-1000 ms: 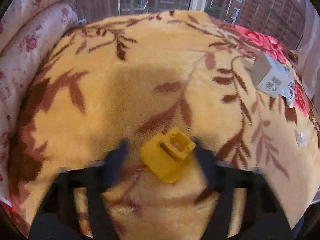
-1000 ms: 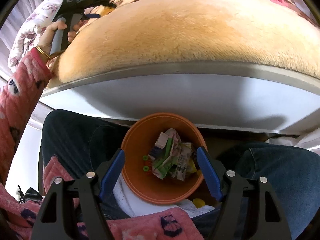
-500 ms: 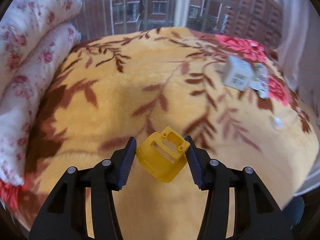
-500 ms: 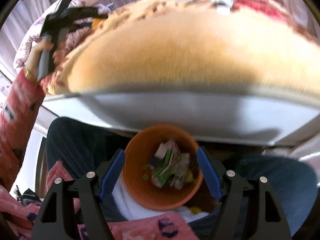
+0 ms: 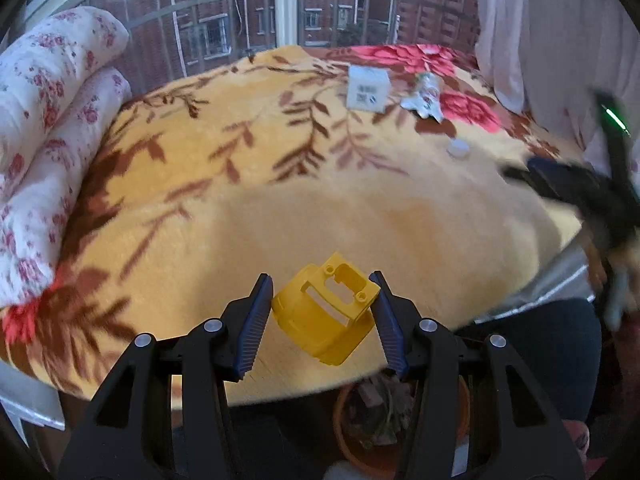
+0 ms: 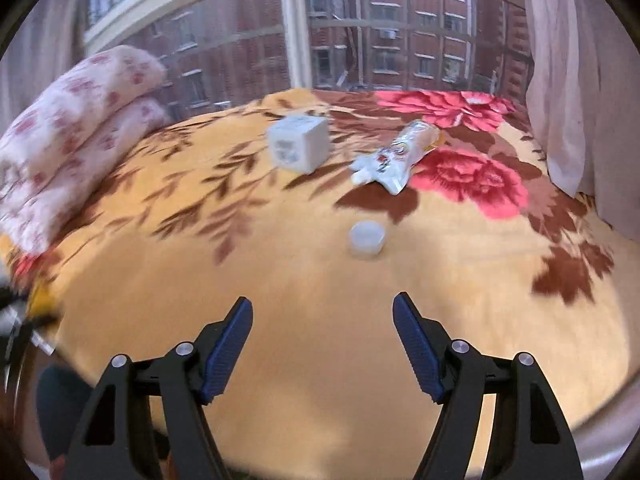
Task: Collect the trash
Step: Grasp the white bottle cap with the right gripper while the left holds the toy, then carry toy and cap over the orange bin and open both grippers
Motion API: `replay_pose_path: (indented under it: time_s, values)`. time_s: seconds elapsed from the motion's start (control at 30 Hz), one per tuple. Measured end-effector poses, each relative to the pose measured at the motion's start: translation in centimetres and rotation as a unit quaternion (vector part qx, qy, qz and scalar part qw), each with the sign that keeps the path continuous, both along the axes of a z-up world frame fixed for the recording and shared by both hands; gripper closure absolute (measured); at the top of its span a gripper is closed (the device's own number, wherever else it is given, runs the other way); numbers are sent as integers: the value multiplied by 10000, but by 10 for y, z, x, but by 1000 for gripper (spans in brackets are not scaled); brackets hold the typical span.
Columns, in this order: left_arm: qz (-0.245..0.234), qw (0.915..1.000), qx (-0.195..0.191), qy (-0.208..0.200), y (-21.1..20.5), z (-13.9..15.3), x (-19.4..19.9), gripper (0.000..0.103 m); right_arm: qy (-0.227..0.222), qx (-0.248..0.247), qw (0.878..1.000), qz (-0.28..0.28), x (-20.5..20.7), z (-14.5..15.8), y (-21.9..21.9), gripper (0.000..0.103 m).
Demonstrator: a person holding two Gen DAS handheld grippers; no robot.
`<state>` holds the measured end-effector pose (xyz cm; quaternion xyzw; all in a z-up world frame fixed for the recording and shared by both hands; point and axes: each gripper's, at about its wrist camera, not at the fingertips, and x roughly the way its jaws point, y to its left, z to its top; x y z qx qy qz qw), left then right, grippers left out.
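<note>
My left gripper [image 5: 322, 308] is shut on a yellow plastic piece [image 5: 326, 312] and holds it above the near edge of the bed. Just below it stands the orange bin [image 5: 348, 432] with crumpled trash inside. On the yellow leaf-patterned blanket [image 6: 280, 280] lie a white box [image 6: 300, 148], a crumpled wrapper [image 6: 396, 156] and a small white cap [image 6: 367, 238]. My right gripper [image 6: 322, 336] hangs open over the blanket, the cap a short way ahead of it and nothing between its fingers. In the left wrist view the right gripper [image 5: 580, 188] is a dark blur at the right.
A folded floral quilt [image 5: 48, 128] lies along the bed's left side. A window with bars is behind the bed and a pale curtain [image 6: 580, 80] hangs at the right. A person's leg in jeans [image 5: 552, 344] is beside the bin.
The left gripper closed on the yellow piece, lifted it and drew it back to the bed's near edge over the bin. The right gripper rose from above the bin and now faces the bed top.
</note>
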<state>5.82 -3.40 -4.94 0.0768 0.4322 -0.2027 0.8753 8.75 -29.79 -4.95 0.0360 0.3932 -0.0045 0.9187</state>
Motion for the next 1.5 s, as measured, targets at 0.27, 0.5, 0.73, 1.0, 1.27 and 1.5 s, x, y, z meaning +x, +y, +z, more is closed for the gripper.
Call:
replay_pose_path:
  time_s: [0.27, 0.5, 0.73, 1.0, 1.27, 1.5]
  values:
    - [104, 9996, -112, 242, 2, -12, -11, 54, 604, -99, 9968, -521, 88, -32, -22, 40]
    - [233, 9994, -99, 239, 7, -12, -4, 54, 984, -66, 9929, -672, 112, -55, -32, 72]
    - [292, 9992, -131, 219, 7, -10, 0, 54, 727, -292, 9957, -498, 87, -33, -19, 72]
    - [325, 9993, -143, 137, 7, -2, -9, 54, 244, -387, 9989, -83, 24, 17, 5, 72]
    - [254, 9996, -124, 74, 3, 3, -29, 54, -61, -343, 9983, 468, -65, 44, 37, 72]
    - [95, 9992, -79, 382, -2, -18, -55, 54, 181, -61, 9954, 937, -122, 26, 61, 72]
